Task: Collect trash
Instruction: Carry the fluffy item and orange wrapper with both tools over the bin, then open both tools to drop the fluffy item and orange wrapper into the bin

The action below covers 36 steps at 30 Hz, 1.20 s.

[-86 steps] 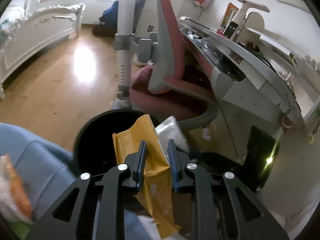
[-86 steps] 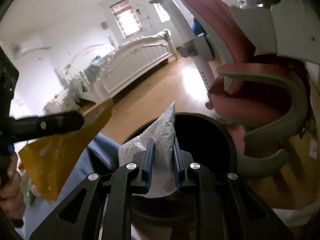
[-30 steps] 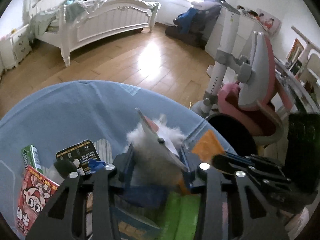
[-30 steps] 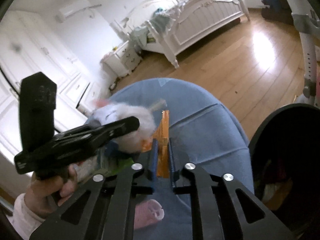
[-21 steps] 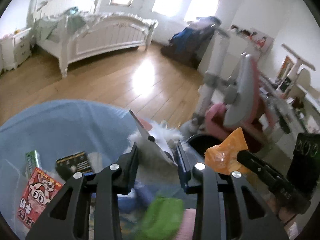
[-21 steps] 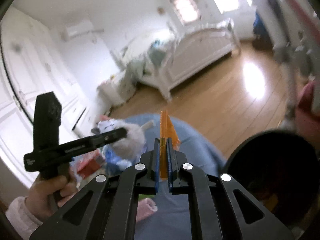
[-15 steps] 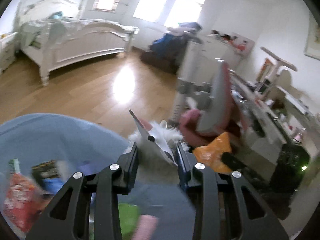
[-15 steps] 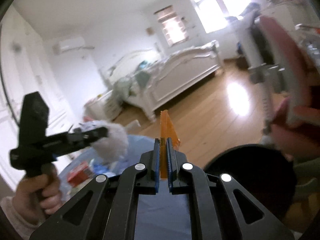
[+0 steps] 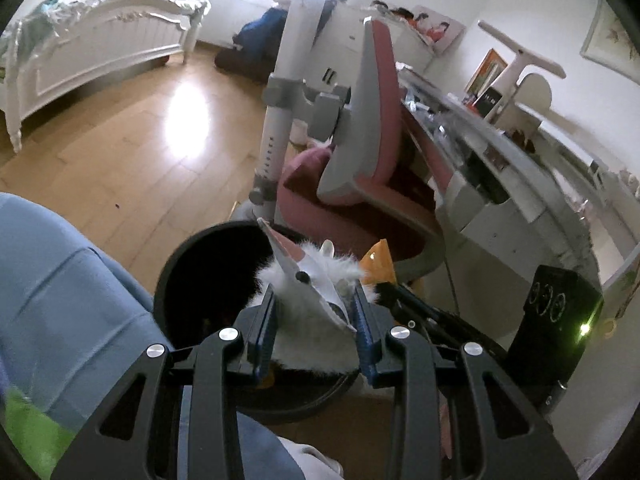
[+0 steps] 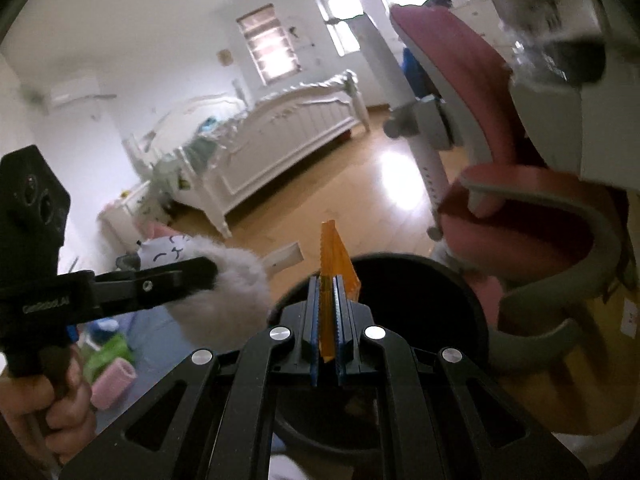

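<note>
Trash first: we've got two pieces in hand, both up over the black bin [image 9: 176, 280]. Starting from the left, our left tool [image 9: 316, 316] is clamped on a white fluffy thing [image 9: 308, 292] with a stiff card tag sticking up out of it, pads squeezing the fuzz from both sides. It sits right between the fingers and hangs above the bin's open mouth, which lies just ahead of and below that tool. In the right wrist view we can see the hand [image 10: 48, 404] gripping the left tool's handle, with the blue cloth [image 9: 60, 280] off to that tool's left.

Moving right, our right tool [image 10: 328, 312] has its fingers pressed together on a thin orange wrapper [image 10: 334, 256], which pokes straight up from between the pads. The bin's rim curves right in front of this tool too. Further right, past the bin, stands the pink and grey chair [image 9: 372, 128], beside the tabletop [image 9: 520, 148].
</note>
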Tool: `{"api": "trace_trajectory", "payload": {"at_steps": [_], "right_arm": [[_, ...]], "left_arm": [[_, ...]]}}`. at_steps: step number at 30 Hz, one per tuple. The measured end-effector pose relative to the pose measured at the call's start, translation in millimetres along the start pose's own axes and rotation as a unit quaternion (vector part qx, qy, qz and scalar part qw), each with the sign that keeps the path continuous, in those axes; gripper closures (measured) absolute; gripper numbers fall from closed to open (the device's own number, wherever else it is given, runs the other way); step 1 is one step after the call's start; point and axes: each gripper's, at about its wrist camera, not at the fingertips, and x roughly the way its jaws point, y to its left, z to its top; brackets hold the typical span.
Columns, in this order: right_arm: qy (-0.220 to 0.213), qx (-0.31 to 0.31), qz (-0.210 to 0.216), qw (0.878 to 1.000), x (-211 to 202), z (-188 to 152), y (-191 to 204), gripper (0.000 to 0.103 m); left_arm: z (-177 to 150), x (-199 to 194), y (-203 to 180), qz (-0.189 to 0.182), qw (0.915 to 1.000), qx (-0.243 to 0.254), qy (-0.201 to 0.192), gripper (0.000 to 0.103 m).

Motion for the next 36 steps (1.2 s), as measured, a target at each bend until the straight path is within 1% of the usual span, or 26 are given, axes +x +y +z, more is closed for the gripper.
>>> {"api": "trace_trajectory", "payload": {"at_steps": [6, 11, 12, 14, 15, 16, 17, 18, 19, 20, 25, 29, 30, 33, 36], "right_arm": [[0.018, 0.015, 0.002, 1.0, 12.8, -10.3, -15.0, 0.096], [0.028, 0.022, 0.006, 0.999, 20.1, -14.2, -13.0, 0.096], [0.032, 0.025, 0.007, 0.999, 20.9, -14.1, -13.4, 0.096], [0.043, 0.032, 0.008, 0.999, 21.8, -14.0, -11.2, 0.095], [0.051, 0.037, 0.006, 0.998, 24.5, -14.2, -12.3, 0.095], [0.055, 0.039, 0.005, 0.998, 26.0, -14.6, -12.1, 0.081], [0.054, 0.042, 0.006, 0.998, 25.8, -14.9, -12.9, 0.07], [0.048, 0.047, 0.01, 0.998, 23.8, -14.6, -13.9, 0.053], [0.044, 0.049, 0.012, 0.998, 21.8, -14.2, -13.6, 0.044], [0.041, 0.049, 0.013, 0.998, 19.7, -13.7, -12.1, 0.042], [0.042, 0.036, 0.018, 0.998, 14.7, -11.3, 2.7, 0.042], [0.046, 0.02, 0.03, 0.998, 11.6, -8.5, 22.0, 0.042], [0.048, 0.014, 0.033, 0.998, 11.4, -8.1, 28.6, 0.042], [0.052, 0.0, 0.046, 0.998, 8.9, -8.1, 51.5, 0.035], [0.06, -0.023, 0.062, 0.996, 8.8, -9.0, 77.8, 0.035]], "left_arm": [[-1.9, 13.1, 9.6, 0.01, 0.9998, -0.004, 0.019, 0.069], [0.0, 17.2, 13.2, 0.017, 0.9996, -0.008, 0.023, 0.068], [0.2, 17.9, 13.9, 0.02, 0.9995, -0.008, 0.025, 0.065], [1.8, 19.9, 12.8, 0.028, 0.9992, -0.01, 0.027, 0.057], [2.1, 18.8, 13.2, 0.032, 0.9991, -0.01, 0.024, 0.046], [1.3, 17.0, 13.2, 0.033, 0.9992, -0.01, 0.02, 0.033], [1.6, 14.2, 13.6, 0.035, 0.9992, -0.01, 0.014, 0.028], [2.0, 10.6, 13.9, 0.037, 0.9992, -0.01, 0.007, 0.021], [2.5, 6.2, 14.0, 0.038, 0.9992, -0.01, 0.002, 0.021], [2.9, 1.9, 14.5, 0.037, 0.9993, -0.011, -0.001, 0.021], [-0.6, -21.2, 19.5, 0.035, 0.9991, -0.02, -0.014, 0.021], [-6.0, -49.9, 27.4, 0.043, 0.9981, -0.03, -0.032, 0.021], [-7.9, -58.0, 30.5, 0.047, 0.9977, -0.033, -0.037, 0.021], [-15.6, -88.5, 42.1, 0.064, 0.9956, -0.041, -0.056, 0.021], [-27.7, -129.1, 62.7, 0.097, 0.9908, -0.046, -0.082, 0.021]]}}
